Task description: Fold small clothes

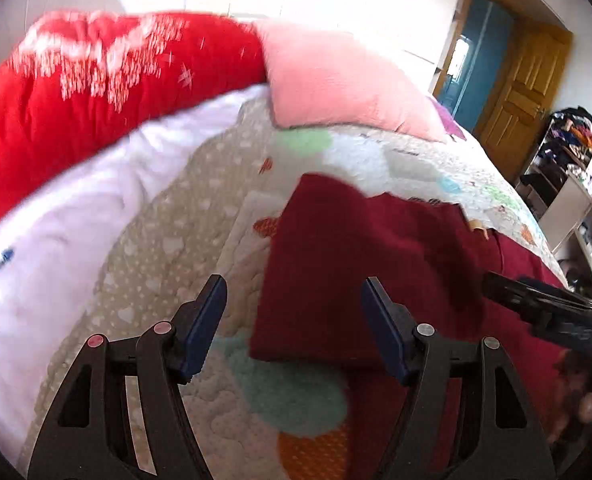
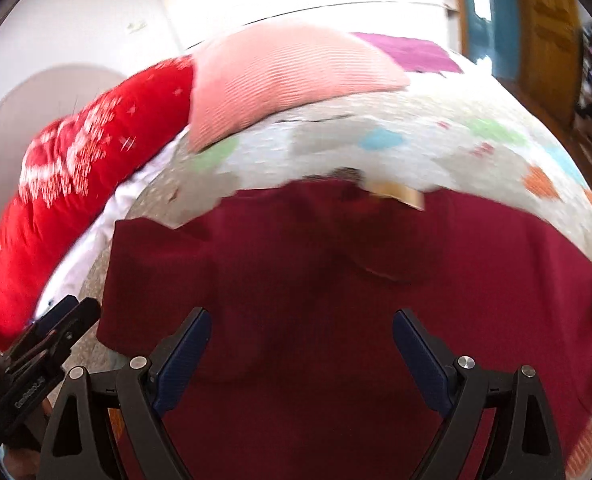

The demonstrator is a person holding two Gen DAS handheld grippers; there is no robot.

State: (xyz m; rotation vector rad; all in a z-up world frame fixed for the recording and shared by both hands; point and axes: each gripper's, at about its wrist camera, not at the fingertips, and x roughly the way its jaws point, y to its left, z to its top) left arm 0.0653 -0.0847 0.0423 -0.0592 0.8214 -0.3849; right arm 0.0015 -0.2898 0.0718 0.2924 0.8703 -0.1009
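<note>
1. The dark red garment [image 1: 376, 264] lies flat on the patterned quilt [image 1: 167, 240] of the bed, partly folded, with one flap turned over onto the body of the cloth.
2. From the left gripper [image 1: 293, 320] the garment lies ahead and to the right; its near left corner sits between the two fingers in the left wrist view, just beyond the tips.
3. From the right gripper [image 2: 302, 344] the garment [image 2: 336, 280] lies straight ahead and beneath, filling the lower half of that view, so the right hand is over the cloth and the left hand is at its left edge.
4. The long axis of the garment seems to run across the bed, left to right, though blur and lens curve make this uncertain.
5. The left gripper stands well open and holds nothing; its pads are clear of the cloth.
6. The right gripper also stands wide open and empty, with bare cloth showing between its fingers.
7. The red blanket [image 1: 75, 92] and the pink pillow [image 1: 336, 80] lie well apart from the garment, at the far edge of the bed.
</note>
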